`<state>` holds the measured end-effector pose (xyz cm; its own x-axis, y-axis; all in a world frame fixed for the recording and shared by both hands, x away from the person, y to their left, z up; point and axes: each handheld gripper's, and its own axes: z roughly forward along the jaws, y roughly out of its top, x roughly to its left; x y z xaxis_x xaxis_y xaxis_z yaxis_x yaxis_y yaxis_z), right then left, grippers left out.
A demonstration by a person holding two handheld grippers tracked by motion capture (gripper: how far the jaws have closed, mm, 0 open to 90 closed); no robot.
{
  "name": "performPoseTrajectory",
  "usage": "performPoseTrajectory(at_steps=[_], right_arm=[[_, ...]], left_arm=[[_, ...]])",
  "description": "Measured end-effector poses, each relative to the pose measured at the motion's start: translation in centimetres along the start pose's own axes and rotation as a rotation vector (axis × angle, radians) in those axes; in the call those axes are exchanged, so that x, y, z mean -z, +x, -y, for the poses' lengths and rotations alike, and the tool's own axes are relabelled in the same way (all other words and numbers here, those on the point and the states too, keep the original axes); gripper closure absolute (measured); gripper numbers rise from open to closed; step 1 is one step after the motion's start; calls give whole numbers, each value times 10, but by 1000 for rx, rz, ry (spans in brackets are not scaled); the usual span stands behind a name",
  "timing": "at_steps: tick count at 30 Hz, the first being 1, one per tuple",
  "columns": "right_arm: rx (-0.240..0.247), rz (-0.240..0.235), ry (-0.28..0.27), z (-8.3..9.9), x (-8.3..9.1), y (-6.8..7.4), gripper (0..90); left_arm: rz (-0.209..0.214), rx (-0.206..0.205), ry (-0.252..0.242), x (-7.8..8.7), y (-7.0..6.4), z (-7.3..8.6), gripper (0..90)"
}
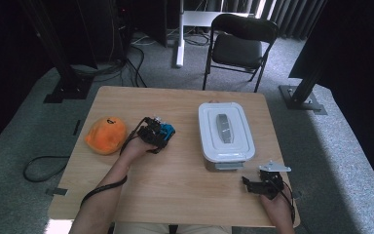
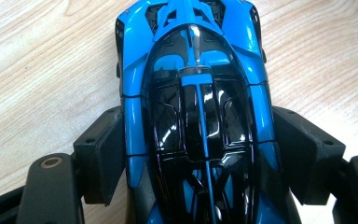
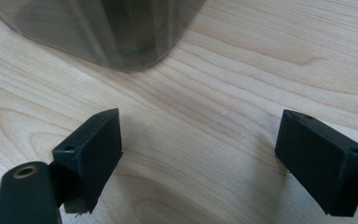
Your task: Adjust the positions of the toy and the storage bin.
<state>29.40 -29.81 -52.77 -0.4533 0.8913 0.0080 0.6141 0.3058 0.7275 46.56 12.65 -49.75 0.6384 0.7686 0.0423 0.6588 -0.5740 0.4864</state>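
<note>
Clearly a grip already made on the left: left gripper (image 1: 161,134) closed around a blue toy car (image 2: 196,93), one black pad (image 2: 100,149) pressed to each flank of the body, nose of the car pointing to twelve o'clock in the left gripper view. Sits on the wooden table (image 1: 175,190), about nine o'clock from the white lidded box (image 1: 224,134) and three o'clock from the orange plush toy (image 1: 106,135), near both but touching neither. Cannot tell from the pictures whether the wheels rest on the wood or hang just above it.

Over on the right, right gripper (image 1: 260,185) low over the table near the front edge, at about five o'clock from the box. Pads (image 3: 324,161) spread wide apart, holding nothing, only bare wood grain between them. Rounded grey corner of the box at eleven o'clock in the right gripper view, just beyond the jaws and apart from them.

Lid shut on the box, grey handle lying flat along its middle.

Behind the table at one o'clock, a black folding chair (image 1: 238,41) on grey carpet
</note>
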Motion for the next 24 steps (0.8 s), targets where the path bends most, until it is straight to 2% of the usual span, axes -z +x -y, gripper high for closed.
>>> performPoseTrajectory(at_steps=[7, 9, 13, 16, 20, 24], right_arm=[[0, 0, 0, 0, 0, 0, 142], [0, 0, 0, 0, 0, 0, 142], [0, 0, 0, 0, 0, 0, 142], [0, 0, 0, 0, 0, 0, 142], [-1, 0, 0, 0, 0, 0, 142], [0, 0, 0, 0, 0, 0, 142]], left_arm=[[29, -10, -13, 7, 0, 8, 261], [29, -26, -12, 10, -2, 9, 261], [40, -28, -27, 21, -5, 11, 261], [48, -49, -34, 30, -8, 14, 261], [53, -60, -47, 42, -11, 23, 261], [58, -74, -36, 50, -13, 35, 260]])
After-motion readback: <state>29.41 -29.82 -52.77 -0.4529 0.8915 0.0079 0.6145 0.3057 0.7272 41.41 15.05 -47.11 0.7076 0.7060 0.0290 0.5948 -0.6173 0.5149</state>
